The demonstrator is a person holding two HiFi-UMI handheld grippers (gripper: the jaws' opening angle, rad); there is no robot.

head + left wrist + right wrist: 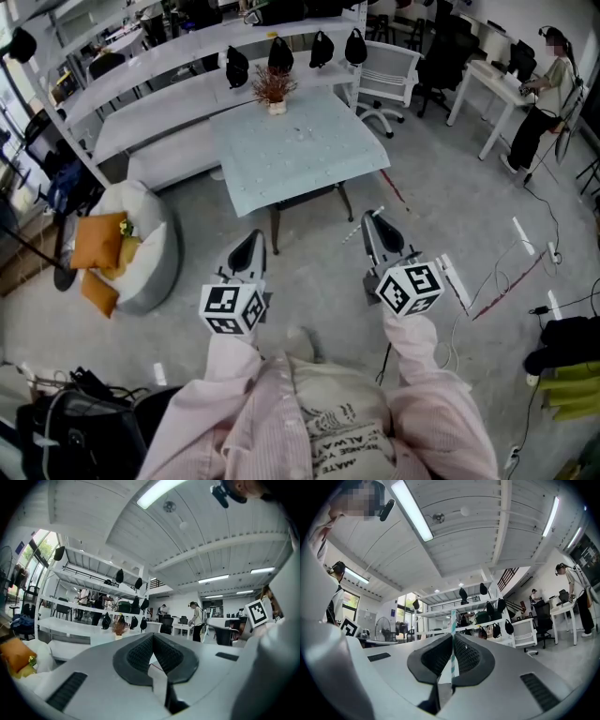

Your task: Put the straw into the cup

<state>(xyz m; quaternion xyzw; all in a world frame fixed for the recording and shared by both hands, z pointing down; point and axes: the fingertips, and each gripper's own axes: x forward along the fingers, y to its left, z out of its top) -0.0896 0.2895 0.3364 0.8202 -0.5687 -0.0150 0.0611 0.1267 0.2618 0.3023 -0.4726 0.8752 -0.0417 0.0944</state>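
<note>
A thin straw (452, 620) with teal and white stripes stands upright between the pads of my right gripper (452, 637), which is shut on it. In the head view the right gripper (373, 223) is held level in front of me and points toward the pale table (281, 173). Beside it the left gripper (251, 242) also points at the table. In its own view the left gripper (152, 638) has its pads meeting at the tips with nothing between them. Small pale items (300, 134) lie on the table top, too small to tell apart. I cannot make out a cup.
A potted dry plant (273, 89) stands at the table's far edge, before a long white shelf unit (187, 56) with dark bags hanging on it. A grey beanbag (150, 258) with orange cushions lies left. A white chair (389, 70) and floor cables (525, 272) are right.
</note>
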